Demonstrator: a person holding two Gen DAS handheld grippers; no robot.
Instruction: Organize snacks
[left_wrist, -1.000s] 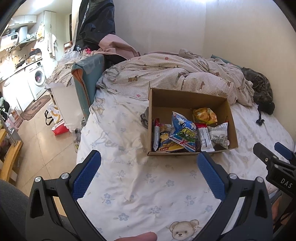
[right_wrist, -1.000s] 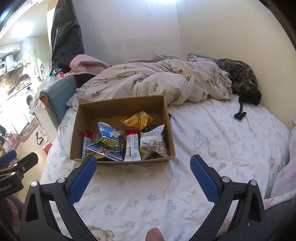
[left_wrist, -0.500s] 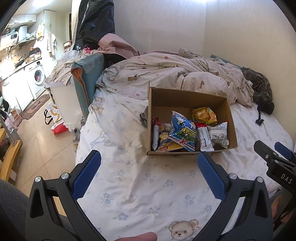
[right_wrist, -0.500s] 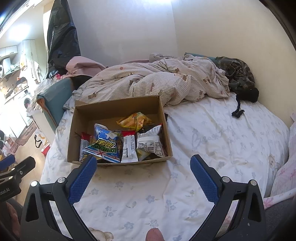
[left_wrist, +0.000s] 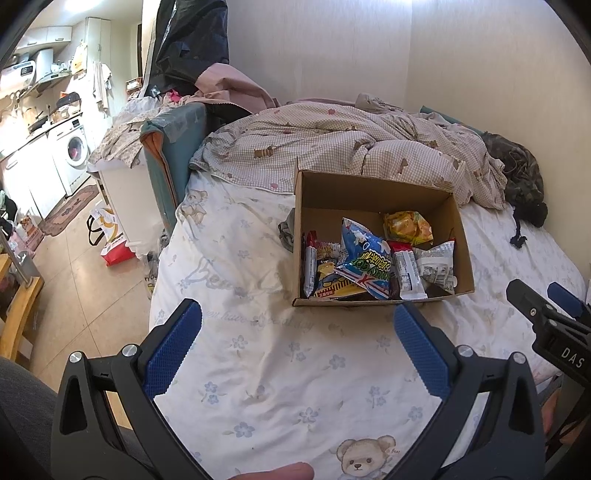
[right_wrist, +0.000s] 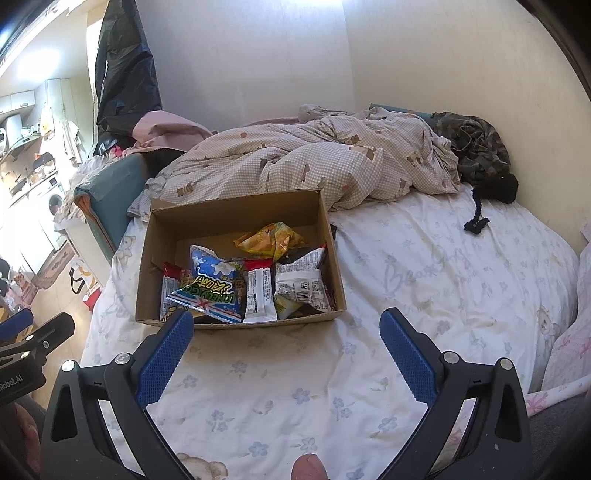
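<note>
Both grippers, left (left_wrist: 297, 325) and right (right_wrist: 286, 328), fingers apart, empty: approach box (right_wrist: 147, 258) near edge squarely, pinch blue bag (right_wrist: 212, 280) by its top

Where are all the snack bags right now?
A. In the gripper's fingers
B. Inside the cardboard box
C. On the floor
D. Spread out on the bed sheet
B. The snack bags all lie inside the open cardboard box on the bed sheet, and the left gripper and right gripper are both open and hold nothing.
</note>
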